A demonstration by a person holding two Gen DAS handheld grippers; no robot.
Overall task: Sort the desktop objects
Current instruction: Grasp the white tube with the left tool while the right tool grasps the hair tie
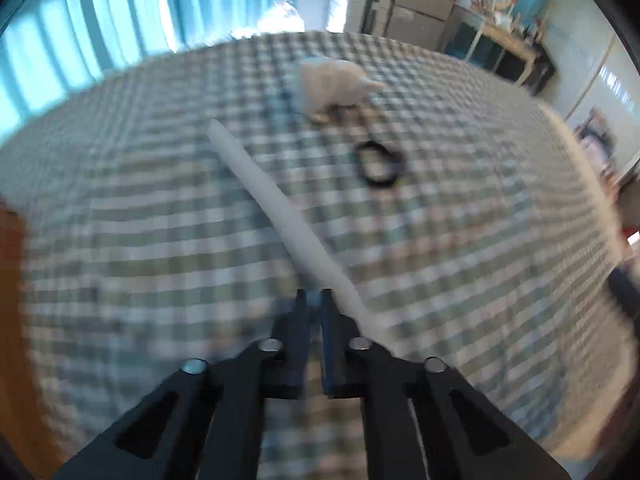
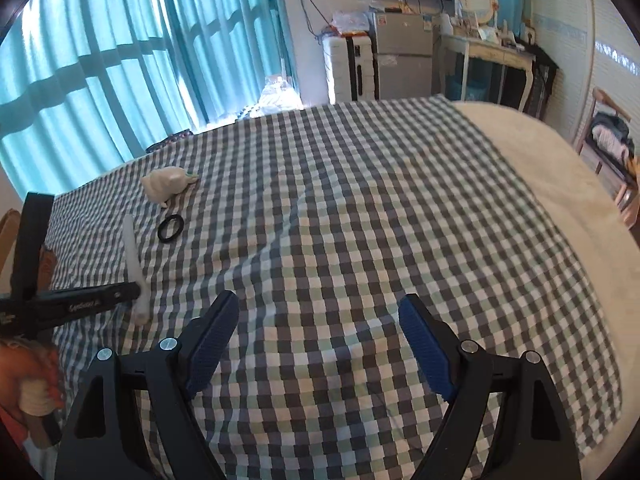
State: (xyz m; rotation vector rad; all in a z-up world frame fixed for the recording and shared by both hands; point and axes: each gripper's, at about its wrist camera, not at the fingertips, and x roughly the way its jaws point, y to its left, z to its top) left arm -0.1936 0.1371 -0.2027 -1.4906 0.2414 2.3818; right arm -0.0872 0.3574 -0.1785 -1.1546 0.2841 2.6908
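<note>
A long white stick [image 1: 272, 208] lies slantwise on the checked cloth [image 1: 160, 240]. My left gripper [image 1: 315, 296] is shut just above the cloth, and the stick runs along the outside of its right finger, not between the jaws. The left wrist view is blurred. Beyond the stick lie a black ring [image 1: 378, 164] and a white seashell [image 1: 332, 88]. In the right wrist view the left gripper [image 2: 134, 290] sits over the stick [image 2: 132, 248], with the ring [image 2: 171, 228] and shell [image 2: 168, 184] behind it. My right gripper [image 2: 320, 312] hangs open over bare cloth, holding nothing.
A cream blanket [image 2: 540, 184] covers the right side of the surface. A person's hand [image 2: 32, 372] holds the left gripper's handle at lower left. Turquoise curtains [image 2: 120, 60], a small fridge [image 2: 404, 52] and a dressing table [image 2: 488, 60] stand beyond the far edge.
</note>
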